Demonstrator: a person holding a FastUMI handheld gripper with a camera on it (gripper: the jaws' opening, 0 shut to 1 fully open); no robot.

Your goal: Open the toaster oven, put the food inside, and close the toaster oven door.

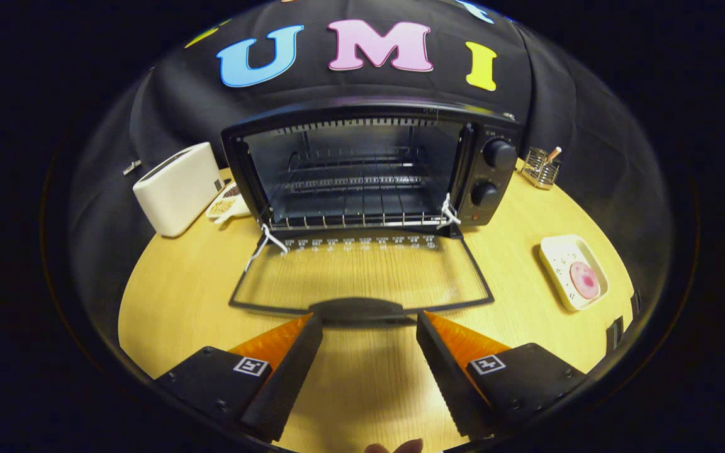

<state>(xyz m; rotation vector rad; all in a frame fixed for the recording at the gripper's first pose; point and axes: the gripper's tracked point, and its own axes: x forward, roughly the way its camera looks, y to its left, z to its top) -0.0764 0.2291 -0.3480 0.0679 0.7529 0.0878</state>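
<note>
The claw (369, 321) is spread wide and holds nothing, just before the handle (357, 309) of the open toaster oven (372, 167) door (the food (584, 280) lies on a plate (561, 251) to the right).

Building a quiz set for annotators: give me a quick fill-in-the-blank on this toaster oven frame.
1. The black toaster oven has its glass door folded ____ onto the wooden table.
2. The gripper fingers are ____, holding nothing, just short of the door's handle.
3. The pink round food lies on a ____ tray.
4. Beside the oven stands a white ____.

Missing words: down; open; white; toaster
</note>
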